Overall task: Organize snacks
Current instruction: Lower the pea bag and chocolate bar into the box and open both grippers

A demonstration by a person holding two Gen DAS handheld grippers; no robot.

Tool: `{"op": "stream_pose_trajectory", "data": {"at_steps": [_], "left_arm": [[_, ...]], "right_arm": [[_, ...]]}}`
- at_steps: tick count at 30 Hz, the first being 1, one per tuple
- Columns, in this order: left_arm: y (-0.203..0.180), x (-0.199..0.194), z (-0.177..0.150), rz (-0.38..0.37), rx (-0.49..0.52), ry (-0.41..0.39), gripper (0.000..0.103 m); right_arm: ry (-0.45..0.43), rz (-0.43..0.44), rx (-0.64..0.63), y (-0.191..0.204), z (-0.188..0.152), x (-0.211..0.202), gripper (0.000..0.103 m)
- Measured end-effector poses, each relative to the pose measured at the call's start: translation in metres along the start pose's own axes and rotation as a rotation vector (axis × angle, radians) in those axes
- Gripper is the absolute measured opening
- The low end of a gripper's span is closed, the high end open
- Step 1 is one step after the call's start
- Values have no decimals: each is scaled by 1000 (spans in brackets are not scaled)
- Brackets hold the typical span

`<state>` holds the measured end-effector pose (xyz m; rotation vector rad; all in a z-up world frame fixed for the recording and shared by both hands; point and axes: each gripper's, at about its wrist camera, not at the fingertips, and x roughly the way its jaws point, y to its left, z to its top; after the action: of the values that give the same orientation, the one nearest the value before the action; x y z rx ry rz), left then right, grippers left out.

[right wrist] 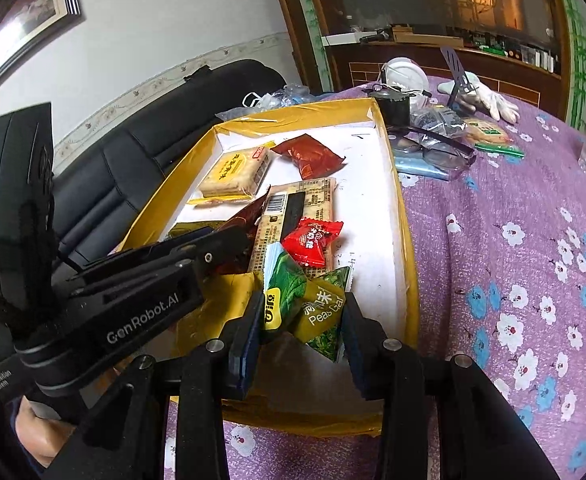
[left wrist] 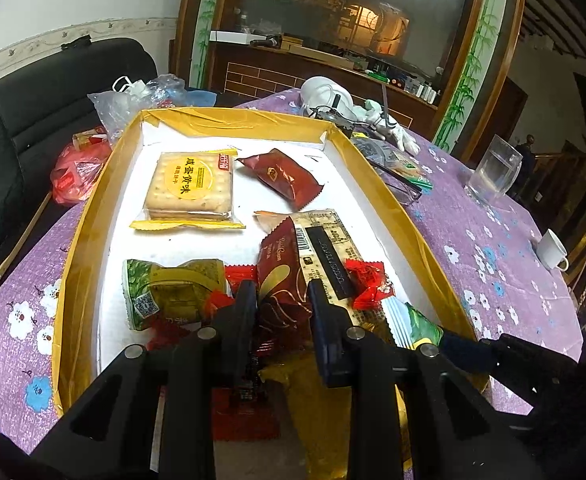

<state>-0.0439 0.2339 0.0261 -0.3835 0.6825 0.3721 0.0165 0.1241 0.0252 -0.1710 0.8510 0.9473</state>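
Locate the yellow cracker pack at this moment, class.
The yellow cracker pack lies flat in the far left part of the yellow box in the left wrist view, beside the dark red snack packet on its right.

Wrapped snacks – scattered in yellow-rimmed box

Left tongs pinch a dark red snack packet inside the yellow box.

The near half of the yellow box is crowded with overlapping snack packets, and the two grippers stand side by side there, leaving little room between them. Bare white floor lies open along the far wall and right side, beyond the cracker pack and dark red wrapper. Glasses and clutter press against the box's outer right rim.
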Motion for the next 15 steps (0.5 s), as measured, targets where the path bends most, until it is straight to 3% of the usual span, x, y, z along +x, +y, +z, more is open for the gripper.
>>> {"op": "stream_pose_trajectory", "data": {"at_steps": [11, 15], "left_arm": [[4, 2, 0, 12, -13, 8, 24], [5, 2, 0, 16, -16, 7, 31]], "right_arm": [[2, -14, -59, 10, -5, 1, 40], [4, -17, -74, 13, -6, 1, 40]]}}
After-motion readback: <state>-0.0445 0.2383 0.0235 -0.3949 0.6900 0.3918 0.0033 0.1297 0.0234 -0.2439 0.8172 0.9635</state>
